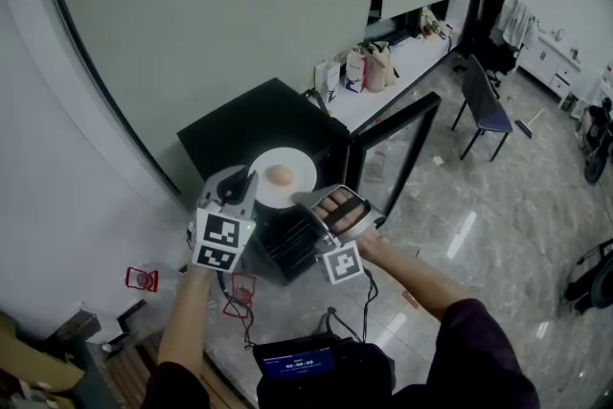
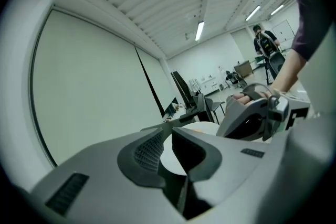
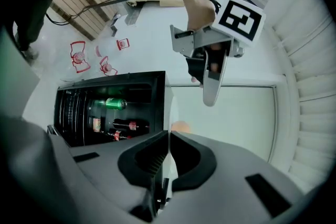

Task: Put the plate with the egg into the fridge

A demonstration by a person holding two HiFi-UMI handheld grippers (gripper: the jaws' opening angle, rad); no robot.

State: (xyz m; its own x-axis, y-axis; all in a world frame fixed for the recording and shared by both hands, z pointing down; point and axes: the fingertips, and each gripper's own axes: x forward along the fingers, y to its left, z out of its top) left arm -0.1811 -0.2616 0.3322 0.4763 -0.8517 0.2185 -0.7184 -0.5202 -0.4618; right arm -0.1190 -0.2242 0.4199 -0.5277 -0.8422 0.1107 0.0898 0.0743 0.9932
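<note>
Up in the head view, the plate [image 1: 287, 175] hangs in the air above the black fridge [image 1: 251, 122], whose door [image 1: 400, 131] stands open to the right. The egg [image 1: 279, 175] lies loose near the plate's middle. The left tongs [image 1: 247, 192] and right tongs [image 1: 305, 202] each meet the near rim from their own side. Next, the left gripper view shows its tongs [image 2: 169, 134] pinched onto the rim, with the white plate [image 2: 201, 126] spreading out beyond the tips and roughly level. Then the right gripper view shows those tongs [image 3: 168, 136] closed tight on the plate's thin edge, the egg [image 3: 181, 126] just past them. Below lies the fridge's lit inside with a green can [image 3: 113, 104] and bottles on the shelves. By my reckoning the plate is stiff, smooth and likely slippery at the rim. So two firm holds set apart on the edge suit it best. The egg is fragile and free to roll, so the plate wants keeping flat and moving gently on its way in.
</note>
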